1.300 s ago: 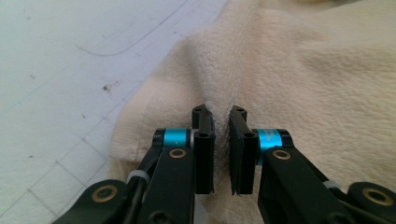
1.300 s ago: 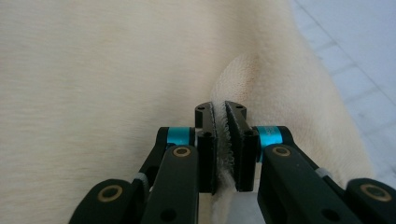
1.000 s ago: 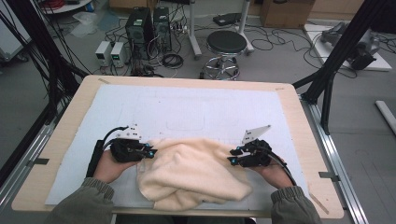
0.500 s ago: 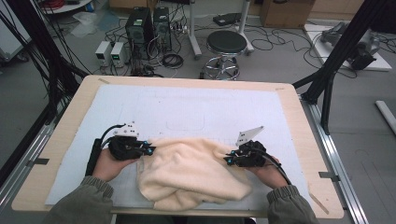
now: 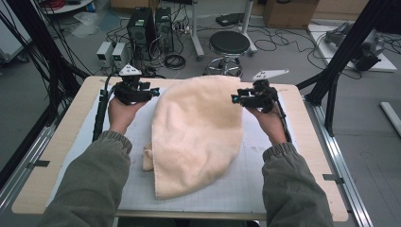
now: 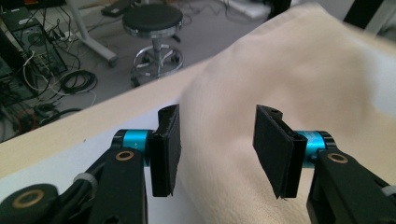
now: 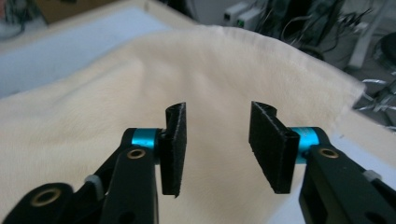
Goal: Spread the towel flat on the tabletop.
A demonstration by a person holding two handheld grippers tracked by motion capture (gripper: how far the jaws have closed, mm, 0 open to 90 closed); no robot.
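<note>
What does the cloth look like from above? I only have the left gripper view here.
Observer: The cream towel is spread lengthwise down the table, its far edge near the back.
Reviewer: Where is the other hand-held gripper?
Observer: The right hand-held gripper hovers at the towel's far right corner.
Reviewer: Is it gripping?
Observer: No. Its jaws have just been opening, and the right gripper view shows a gap between its pads, the towel lying beyond them.

Olive-green ribbed-cuff sleeves, black left tool (image 5: 150, 92), black right tool (image 5: 235, 99), blue collars, grey three-cornered plates
</note>
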